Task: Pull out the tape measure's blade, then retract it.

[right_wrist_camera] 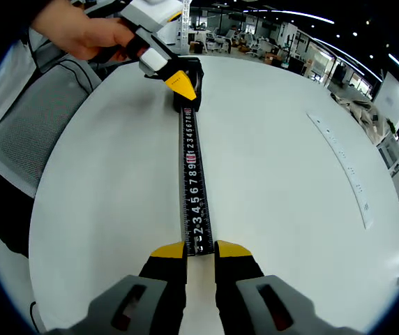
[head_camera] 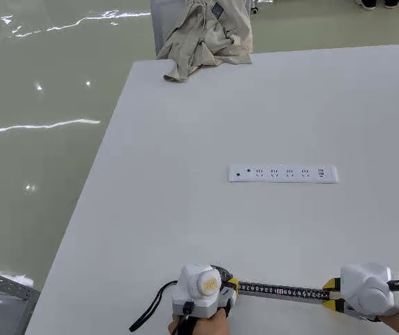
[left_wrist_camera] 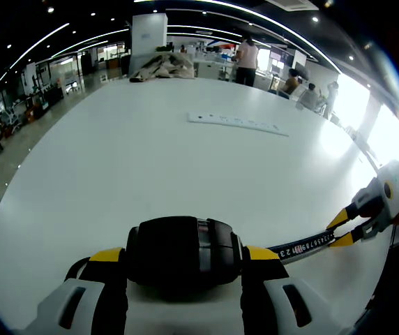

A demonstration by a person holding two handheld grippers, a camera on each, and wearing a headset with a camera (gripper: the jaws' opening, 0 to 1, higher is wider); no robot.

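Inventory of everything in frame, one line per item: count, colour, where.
tape measure case: 1, black, near table edge, clamped between the left gripper's jaws
blade: 1, black with white numerals, pulled out flat across the table from case to right gripper
power strip: 1, white, mid-table
cloth: 1, beige, crumpled at the far table edge
strap: 1, black, on the table beside the left gripper
table: 1, white
left gripper: 1, white with yellow tips, shut on the case
right gripper: 1, same colours, shut on the blade's end
hand: 1, holding the left gripper
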